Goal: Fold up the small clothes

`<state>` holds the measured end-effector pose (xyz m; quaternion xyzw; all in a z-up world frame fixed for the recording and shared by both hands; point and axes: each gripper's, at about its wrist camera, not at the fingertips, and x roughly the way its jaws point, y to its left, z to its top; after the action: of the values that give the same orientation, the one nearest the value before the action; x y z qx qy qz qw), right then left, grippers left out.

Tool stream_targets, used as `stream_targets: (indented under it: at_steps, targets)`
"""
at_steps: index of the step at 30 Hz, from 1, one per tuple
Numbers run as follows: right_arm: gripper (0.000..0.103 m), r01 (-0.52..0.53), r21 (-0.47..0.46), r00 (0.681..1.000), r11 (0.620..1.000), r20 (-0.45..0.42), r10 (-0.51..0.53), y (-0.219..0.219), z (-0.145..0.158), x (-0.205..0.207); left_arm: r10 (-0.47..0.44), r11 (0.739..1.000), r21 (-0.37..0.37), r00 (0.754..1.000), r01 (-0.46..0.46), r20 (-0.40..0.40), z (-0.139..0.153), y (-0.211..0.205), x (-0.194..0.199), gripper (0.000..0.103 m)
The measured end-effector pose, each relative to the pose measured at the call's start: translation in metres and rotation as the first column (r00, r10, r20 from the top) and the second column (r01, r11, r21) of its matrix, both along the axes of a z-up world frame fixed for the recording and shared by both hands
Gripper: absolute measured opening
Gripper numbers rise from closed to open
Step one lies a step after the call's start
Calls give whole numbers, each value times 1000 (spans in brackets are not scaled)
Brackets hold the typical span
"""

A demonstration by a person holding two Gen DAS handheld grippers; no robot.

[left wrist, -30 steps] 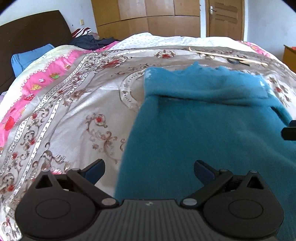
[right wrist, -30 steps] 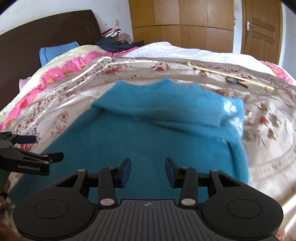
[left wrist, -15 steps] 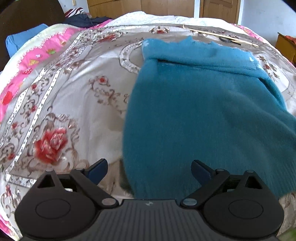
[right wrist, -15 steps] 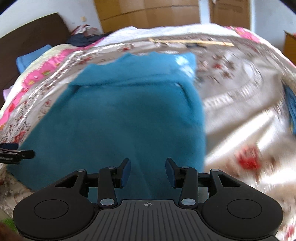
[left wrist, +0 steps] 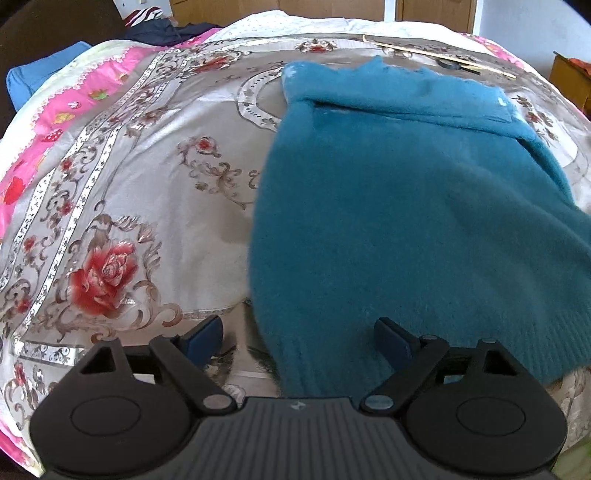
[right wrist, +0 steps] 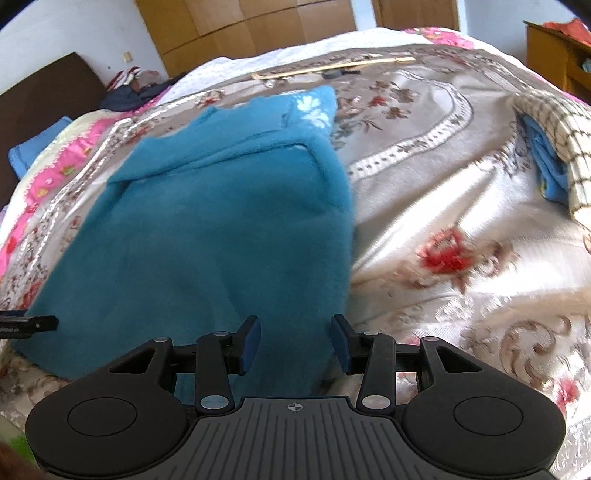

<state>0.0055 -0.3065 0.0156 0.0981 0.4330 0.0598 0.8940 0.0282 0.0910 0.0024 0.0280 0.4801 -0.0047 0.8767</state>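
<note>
I see the teal sweater lying flat on the bed cover; it is soft and fuzzy, and its top part is folded over near the far end, making a thick band across it; the ribbed bottom edge is the part closest to me. In the right wrist view the same sweater fills the left half of the picture, and a bit of white pattern shows at its far corner.

My left gripper hangs over the near left corner of the sweater; its two blue pads are spread wide; one pad is above the bare cover and the other is above the sweater, and nothing is pinched between them. My right gripper hangs over the near right corner of the sweater; its pads are apart too, with the sweater's edge showing in the gap, but they are not pressing on it.

The cover is shiny and pale with red roses and curly brown patterns; a pink strip runs along its far left side. A long wooden stick lies across the far end of the bed. A checked cloth with something blue under it sits on the right side of the bed; a blue pillow and a dark pile of clothes lie near the brown headboard; wooden cupboards stand behind.
</note>
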Motion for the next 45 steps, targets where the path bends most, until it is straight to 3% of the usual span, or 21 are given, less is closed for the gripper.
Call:
stream_targets:
  at_steps: [10,16,18,20,23,25,29,32,37,42,45]
  targets:
    - [42,27,-26,999,999,-32,-28,-7,-2,-3,7,1000,-20,1000,-8,-8,-4,7,8,99]
    - [41,-12,92,991,996,-131,24,-2,-11,-1,-18,999,-38,999,16,-37,-7,14,12,100]
    - [28,-25,82,991,996,-130,36,2,-12,-2,-26,999,-36,999,24,-41,-6,15,12,100]
    - [19,-20,109,988,994,-147,36,1,-14,-1,-33,999,-37,999,31,-40,-5,15,11,92]
    - [14,-13,145,989,989,-142,34,0,-14,-3,-49,998,-48,998,47,-33,-3,13,9,83]
    - [13,-12,172,991,985,-129,34,-1,-13,-4,-57,997,-51,998,55,-31,-2,12,9,79]
    - [12,-1,203,994,979,-105,23,0,-10,-4,-52,998,-48,999,51,-13,2,13,12,57]
    - [12,4,228,996,974,-85,16,-1,-7,-4,-36,997,-65,999,36,-3,4,17,15,49]
    - [12,5,231,997,973,-80,14,1,-9,-2,-43,997,-70,999,42,-13,2,18,14,49]
    - [15,0,206,996,978,-86,18,4,-12,-1,-45,997,-60,998,43,-34,-3,19,12,63]
    - [15,3,203,996,979,-92,17,4,-15,0,-41,997,-74,998,38,-44,-6,22,11,65]
